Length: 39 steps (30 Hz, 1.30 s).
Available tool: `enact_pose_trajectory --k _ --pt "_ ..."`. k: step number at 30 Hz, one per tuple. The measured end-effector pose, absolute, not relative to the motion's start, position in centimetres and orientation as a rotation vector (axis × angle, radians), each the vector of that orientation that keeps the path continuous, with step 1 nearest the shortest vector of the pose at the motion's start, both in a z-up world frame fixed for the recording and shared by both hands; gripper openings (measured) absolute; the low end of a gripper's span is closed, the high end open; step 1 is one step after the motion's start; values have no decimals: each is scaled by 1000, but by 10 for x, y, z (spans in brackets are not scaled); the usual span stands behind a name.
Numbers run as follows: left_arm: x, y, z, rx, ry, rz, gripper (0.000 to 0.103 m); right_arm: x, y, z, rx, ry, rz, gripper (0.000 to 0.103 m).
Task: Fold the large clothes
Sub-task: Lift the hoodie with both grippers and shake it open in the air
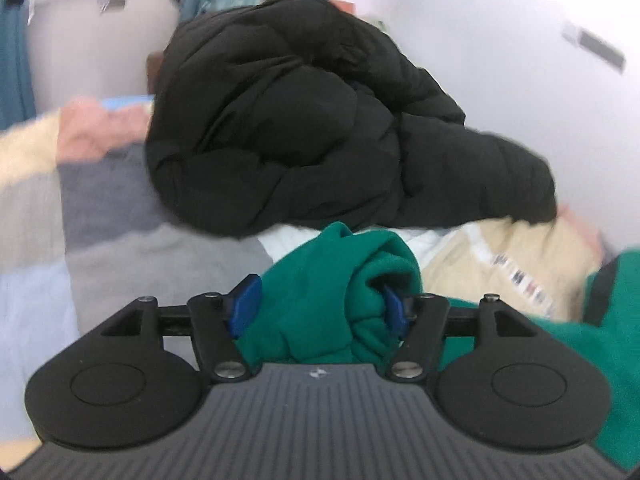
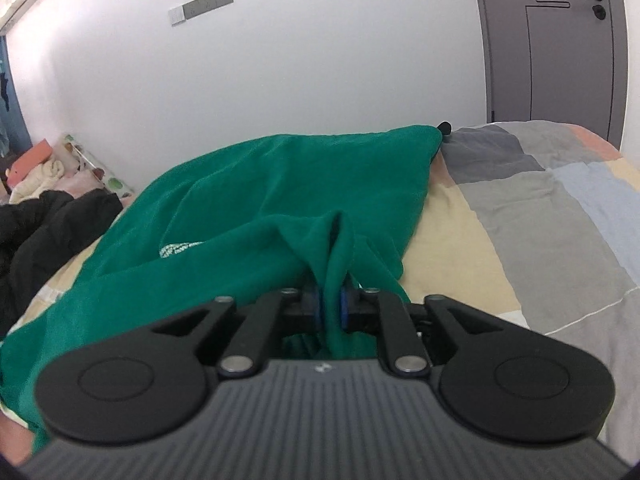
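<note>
The green garment (image 2: 280, 184) is lying spread on the bed (image 2: 520, 208), a fold being laid down. The left tongs (image 1: 320, 304) are standing apart around a bunched roll; the right tongs (image 2: 330, 304) are pinching a ridge of it. Next seems letting go, then smoothing. A black puffer jacket (image 1: 304, 120) is sitting at the far side, by the white wall (image 2: 320, 60).

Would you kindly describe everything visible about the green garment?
The green garment looks like soft fleece, plain teal-green with a small pale print near its middle. It lies spread and rumpled over the patchwork bedcover, beside a black puffer jacket. A bunched fold sits between the left gripper's parted pads; a thin ridge runs between the right gripper's nearly closed pads.
</note>
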<state>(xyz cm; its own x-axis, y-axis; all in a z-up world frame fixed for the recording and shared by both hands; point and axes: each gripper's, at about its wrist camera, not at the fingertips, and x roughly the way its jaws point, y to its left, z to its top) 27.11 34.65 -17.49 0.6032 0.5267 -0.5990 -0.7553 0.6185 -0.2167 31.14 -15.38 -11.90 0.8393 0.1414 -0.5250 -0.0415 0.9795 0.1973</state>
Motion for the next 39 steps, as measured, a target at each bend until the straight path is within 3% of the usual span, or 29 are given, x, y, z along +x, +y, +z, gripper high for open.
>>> enact_pose_trajectory --k 1,3,4,11,20,22,25,26,27,28,31,32,39 --pt "262 343 -170 -503 489 787 70 307 -157 -116 193 568 101 28" --pt "246 333 -159 -505 446 774 72 296 -162 -111 232 582 118 59" --pt "237 326 -153 -509 426 746 73 292 -165 -109 258 590 127 63" --pt "195 263 -126 -616 385 393 77 245 -177 -106 351 623 151 63" --pt "240 179 -174 -811 636 -91 77 226 -183 -138 544 763 232 62" --pt "255 174 -190 -880 667 -146 77 232 -175 -148 545 818 255 57" --pt "278 168 -208 -963 686 -201 75 240 -166 -168 568 916 268 40" --pt "286 165 -212 -984 684 -219 75 242 -164 -174 570 939 265 29" --pt "293 170 -215 -1001 674 -236 72 244 -163 -178 562 954 257 16" --pt "298 169 -215 -1009 659 -238 60 245 -162 -179 548 961 250 13" --pt "305 171 -207 -1010 596 -215 22 240 -162 -166 501 905 245 10" --pt "304 174 -202 -1011 567 -226 15 236 -161 -158 464 871 235 9" --pt "278 203 -164 -1075 426 -282 6 213 -163 -94 238 649 110 5"
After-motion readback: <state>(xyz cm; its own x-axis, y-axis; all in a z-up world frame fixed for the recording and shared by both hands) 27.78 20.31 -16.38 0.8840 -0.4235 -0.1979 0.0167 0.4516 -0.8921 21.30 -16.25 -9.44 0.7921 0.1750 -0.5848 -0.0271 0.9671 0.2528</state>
